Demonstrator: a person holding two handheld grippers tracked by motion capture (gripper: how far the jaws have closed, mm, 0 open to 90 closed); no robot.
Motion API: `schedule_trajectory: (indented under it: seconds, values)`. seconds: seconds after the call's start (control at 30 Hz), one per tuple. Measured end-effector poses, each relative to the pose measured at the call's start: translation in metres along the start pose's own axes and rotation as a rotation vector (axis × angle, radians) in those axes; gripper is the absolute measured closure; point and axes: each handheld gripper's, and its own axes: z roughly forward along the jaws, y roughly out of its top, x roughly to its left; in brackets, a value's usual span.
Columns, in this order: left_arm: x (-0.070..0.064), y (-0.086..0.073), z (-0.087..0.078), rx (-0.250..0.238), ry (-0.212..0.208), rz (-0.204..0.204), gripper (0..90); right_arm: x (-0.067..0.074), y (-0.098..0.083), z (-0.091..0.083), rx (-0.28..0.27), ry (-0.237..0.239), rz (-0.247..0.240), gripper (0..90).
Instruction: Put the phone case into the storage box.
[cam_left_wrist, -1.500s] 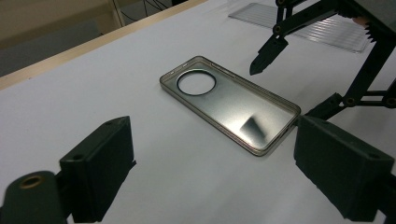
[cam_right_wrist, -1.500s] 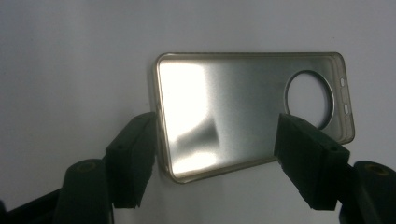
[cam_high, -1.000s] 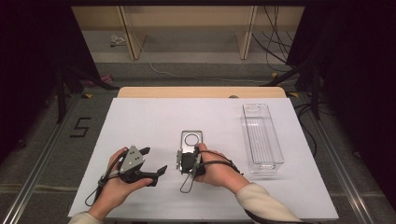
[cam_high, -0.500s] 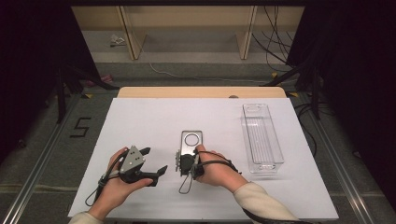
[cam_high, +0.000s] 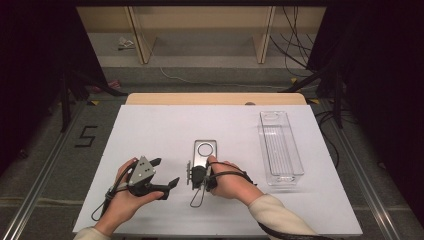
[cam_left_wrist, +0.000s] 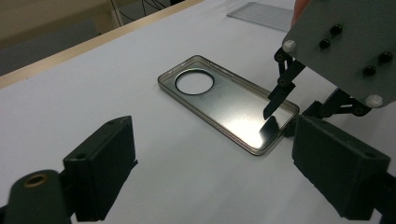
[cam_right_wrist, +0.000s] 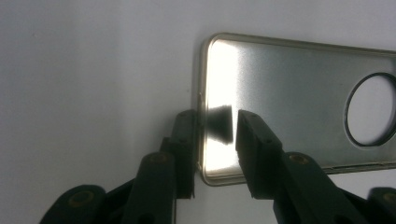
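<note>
Jaws astride phone case (cam_right_wrist: 299, 102) rim — closing.

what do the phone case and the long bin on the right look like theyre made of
Smoky translucent phone case with round camera hole: probably soft glossy plastic or silicone; the white table shows through and glare streaks its back. Clear rectangular bin: likely rigid acrylic-type plastic, see-through with sharp bright edges.

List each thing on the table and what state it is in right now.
Phone case: flat on the table, inside up, empty.
Right gripper: fingers have just been closing astride the case's near end wall, a gap still left.
Left gripper: open, holding nothing.
Clear plastic tray: upright, empty.
</note>
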Motion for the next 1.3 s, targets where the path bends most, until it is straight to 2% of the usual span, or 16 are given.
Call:
schedule_trajectory:
  seconds: [0.2,0.4,1.3]
  values:
    - [0.0,-0.0002,0.0002,0.001,0.0,0.0,13.2,0.001,0.0012,-0.001,0.021,0.022,-0.003,76.9]
    - [-0.0001,-0.0002,0.0001,0.001,0.0,0.0,13.4,0.0013,0.0012,-0.0001,0.012,0.03,-0.004,80.7]
    - [0.0001,-0.0004,0.0001,0.001,-0.001,-0.002,13.7,-0.0005,0.0001,0.0002,0.004,0.053,0.012,86.4]
